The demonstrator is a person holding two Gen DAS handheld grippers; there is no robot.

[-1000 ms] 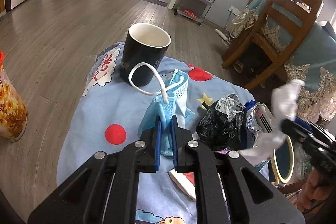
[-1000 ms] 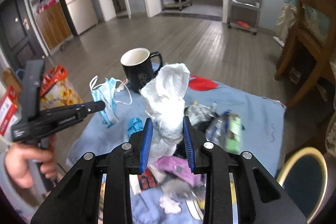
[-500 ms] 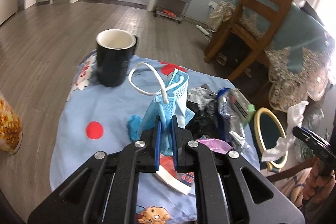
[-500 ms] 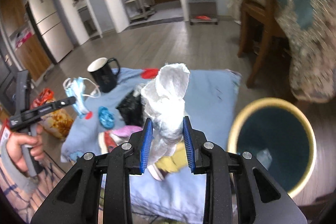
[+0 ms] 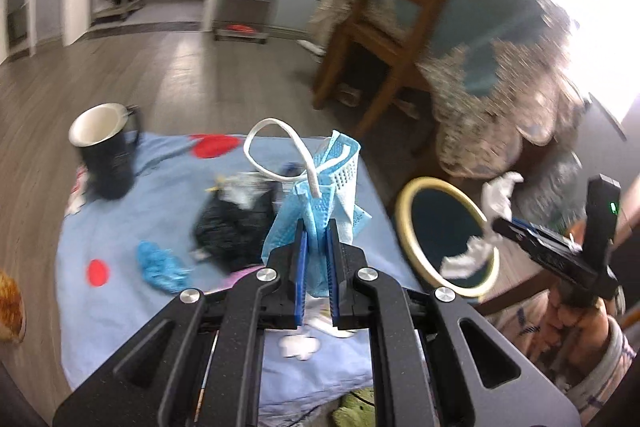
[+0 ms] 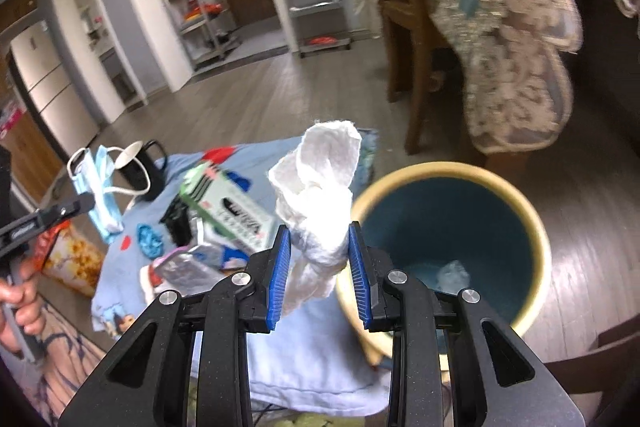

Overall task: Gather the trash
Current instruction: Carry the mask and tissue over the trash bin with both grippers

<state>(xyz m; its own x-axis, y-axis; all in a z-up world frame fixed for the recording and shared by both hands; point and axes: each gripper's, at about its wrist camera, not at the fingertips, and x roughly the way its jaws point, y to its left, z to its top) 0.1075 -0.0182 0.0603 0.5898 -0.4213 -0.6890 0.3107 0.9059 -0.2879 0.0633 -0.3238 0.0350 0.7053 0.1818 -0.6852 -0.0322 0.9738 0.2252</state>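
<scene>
My left gripper (image 5: 317, 239) is shut on a blue face mask (image 5: 324, 195) with a white ear loop, held above the blue cloth (image 5: 120, 239). My right gripper (image 6: 319, 247) is shut on a crumpled white tissue (image 6: 320, 187), just left of the rim of a dark blue bin with a cream rim (image 6: 448, 227). In the left wrist view the bin (image 5: 404, 211) stands right of the cloth, with the right gripper (image 5: 500, 227) and its tissue (image 5: 498, 193) over its far side. Some pale trash lies in the bin's bottom.
On the cloth lie a black mug (image 5: 106, 151), a black bag (image 5: 232, 223), a blue glove (image 5: 160, 267), a green-white packet (image 6: 228, 207) and foil wrappers. A wooden chair (image 5: 396, 11) and a draped table (image 6: 516, 47) stand behind the bin. A patterned bag (image 6: 72, 259) sits left of the cloth.
Both grippers have swung to the right with their loads. The bin has come into the right wrist view and now sits close under the tissue. The mask has risen above the cloth.
</scene>
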